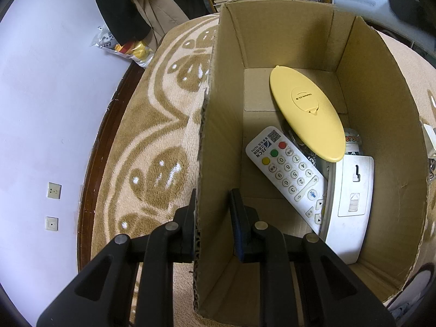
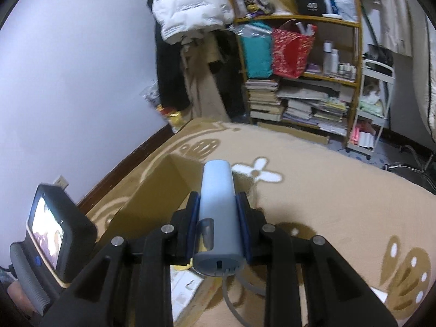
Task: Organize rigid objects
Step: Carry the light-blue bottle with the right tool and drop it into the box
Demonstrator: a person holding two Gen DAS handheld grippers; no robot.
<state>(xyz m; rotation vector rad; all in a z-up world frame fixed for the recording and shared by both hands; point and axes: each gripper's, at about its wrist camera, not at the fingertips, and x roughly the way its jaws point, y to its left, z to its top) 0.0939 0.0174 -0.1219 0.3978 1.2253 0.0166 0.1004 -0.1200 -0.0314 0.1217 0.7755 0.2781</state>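
An open cardboard box (image 1: pixel 387 136) stands on a tan patterned blanket (image 1: pixel 152 125). Inside lie a yellow oval case (image 1: pixel 305 114), a white remote (image 1: pixel 288 171), a white flat device (image 1: pixel 351 199) and a partly hidden can (image 1: pixel 353 141). My left gripper (image 1: pixel 214 207) straddles the box's left wall: the outer finger touches it, the inner finger stands apart, so it is open. My right gripper (image 2: pixel 218 200) is shut on a light blue cylindrical device (image 2: pixel 218 185) with a grey end and cord, held above the box (image 2: pixel 163 185). That device shows blurred over the far right corner (image 1: pixel 362 2).
A wooden shelf (image 2: pixel 357 62) with stacked books and bags stands beyond the bed, a white cart (image 2: pixel 378 70) beside it. A small lit screen (image 2: pixel 46 231) sits at the left. Hanging clothes (image 2: pixel 190 8), snack bags (image 1: pixel 128 49) and wall sockets (image 1: pixel 54 190) line the wall.
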